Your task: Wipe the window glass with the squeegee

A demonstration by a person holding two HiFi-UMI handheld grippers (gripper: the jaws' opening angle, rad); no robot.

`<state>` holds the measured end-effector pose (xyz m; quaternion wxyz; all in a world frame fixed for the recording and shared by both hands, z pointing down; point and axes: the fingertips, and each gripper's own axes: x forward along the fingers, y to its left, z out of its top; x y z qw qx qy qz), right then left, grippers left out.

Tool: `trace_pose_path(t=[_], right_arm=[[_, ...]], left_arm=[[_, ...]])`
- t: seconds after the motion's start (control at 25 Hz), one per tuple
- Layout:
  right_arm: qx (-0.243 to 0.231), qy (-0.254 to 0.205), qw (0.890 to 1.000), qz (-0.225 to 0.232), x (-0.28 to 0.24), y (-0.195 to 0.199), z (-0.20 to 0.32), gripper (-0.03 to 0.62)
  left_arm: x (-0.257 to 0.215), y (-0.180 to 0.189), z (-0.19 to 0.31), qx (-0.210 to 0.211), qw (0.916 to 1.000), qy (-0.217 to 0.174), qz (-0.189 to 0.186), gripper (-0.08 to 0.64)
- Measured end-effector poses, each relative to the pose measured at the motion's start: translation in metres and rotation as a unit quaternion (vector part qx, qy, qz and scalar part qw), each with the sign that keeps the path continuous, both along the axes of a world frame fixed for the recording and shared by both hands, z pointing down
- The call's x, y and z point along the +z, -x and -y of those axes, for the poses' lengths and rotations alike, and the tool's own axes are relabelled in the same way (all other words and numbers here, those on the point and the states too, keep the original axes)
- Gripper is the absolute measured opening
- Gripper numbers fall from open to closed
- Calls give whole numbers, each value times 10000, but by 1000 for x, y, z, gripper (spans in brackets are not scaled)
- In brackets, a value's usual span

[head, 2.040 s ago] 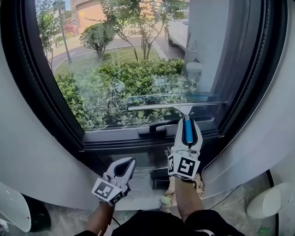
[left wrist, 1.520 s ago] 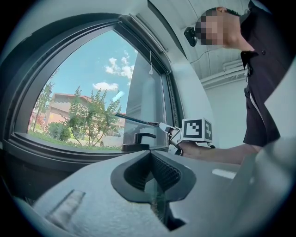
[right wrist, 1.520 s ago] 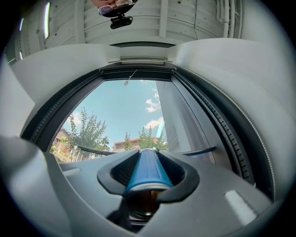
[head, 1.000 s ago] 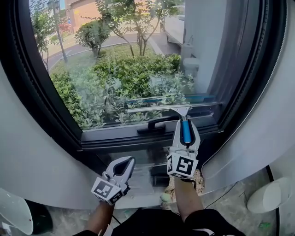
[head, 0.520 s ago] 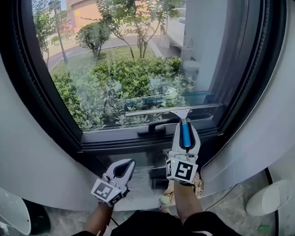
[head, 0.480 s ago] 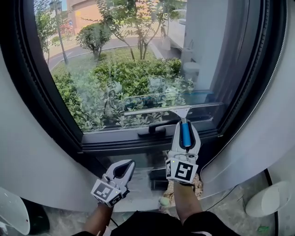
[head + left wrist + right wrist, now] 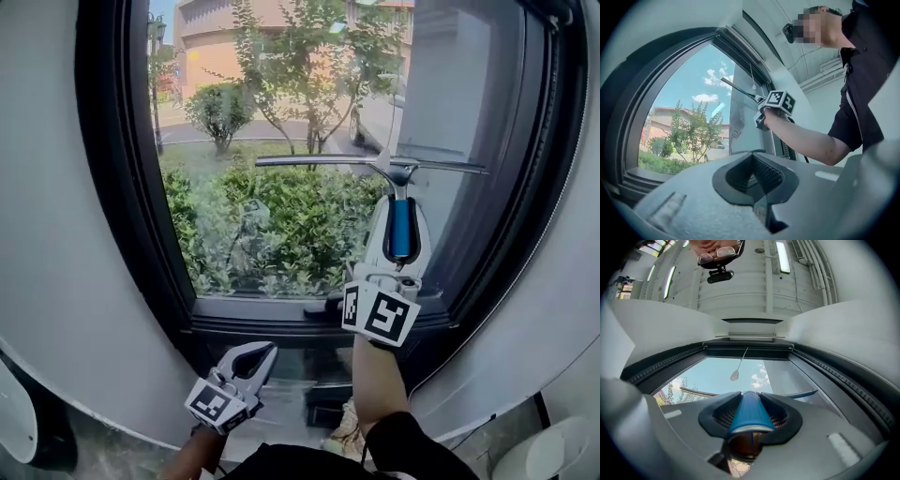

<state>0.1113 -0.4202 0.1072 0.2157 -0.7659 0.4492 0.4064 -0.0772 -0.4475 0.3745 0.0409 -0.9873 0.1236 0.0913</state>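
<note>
The squeegee has a blue handle point(image 7: 400, 228) and a long thin blade point(image 7: 366, 162) that lies level against the upper half of the window glass point(image 7: 281, 225). My right gripper point(image 7: 399, 208) is raised in front of the pane and shut on that handle point(image 7: 749, 414); the blade point(image 7: 701, 393) shows past its jaws. In the left gripper view the blade point(image 7: 738, 91) and the right gripper's marker cube point(image 7: 781, 101) stand high against the glass. My left gripper point(image 7: 265, 351) hangs low below the sill, shut and holding nothing point(image 7: 751, 157).
A thick dark frame point(image 7: 131, 187) rings the pane, with white curved wall point(image 7: 47, 234) on both sides. A black window handle point(image 7: 328, 303) sits on the bottom rail. A pull cord point(image 7: 736, 373) hangs from the top. White objects point(image 7: 548, 450) stand on the floor.
My right gripper has carried the squeegee from the bottom rail up to the upper half of the glass. The head view has tilted upward. The left gripper stayed low.
</note>
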Motion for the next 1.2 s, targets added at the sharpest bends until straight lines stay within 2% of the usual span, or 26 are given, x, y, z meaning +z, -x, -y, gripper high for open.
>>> trace_pose_path(t=[0.12, 0.28, 0.44, 0.72, 1.2], right_arm=[[45, -242, 9996, -133, -30, 5, 9, 132], [7, -558, 9984, -91, -60, 7, 15, 132], [110, -744, 9969, -213, -80, 13, 17, 132], [161, -683, 9974, -182, -85, 13, 26, 132], [84, -499, 9987, -51, -73, 13, 29, 132]], left_arm=[[-12, 4, 7, -82, 9999, -112, -66, 0], [-23, 5, 16, -108, 9993, -283, -236, 0], [-28, 0, 17, -44, 9992, -278, -278, 0], [-24, -9, 14, 130, 9992, -257, -295, 0], [-21, -5, 7, 73, 9997, -158, -163, 0]])
